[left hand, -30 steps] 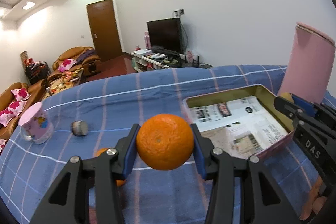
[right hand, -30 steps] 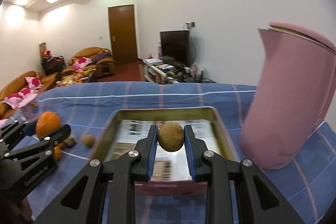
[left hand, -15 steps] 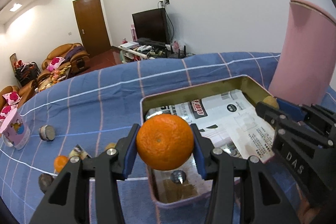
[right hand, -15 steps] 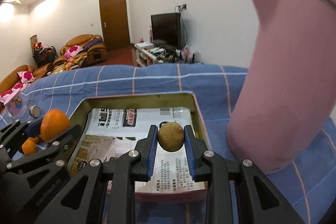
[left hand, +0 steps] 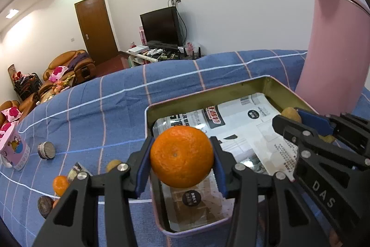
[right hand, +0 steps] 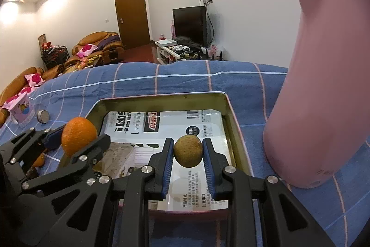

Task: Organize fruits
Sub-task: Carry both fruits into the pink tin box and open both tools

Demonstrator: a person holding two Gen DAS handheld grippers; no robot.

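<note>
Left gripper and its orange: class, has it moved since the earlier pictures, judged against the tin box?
Yes. The left gripper, shut on the orange, has come from over the cloth to above the tin box, near its left wall.

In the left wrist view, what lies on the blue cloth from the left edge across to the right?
pink cup → grey puck → small loose orange → big orange in the left gripper → tin box → pink jug.
</note>
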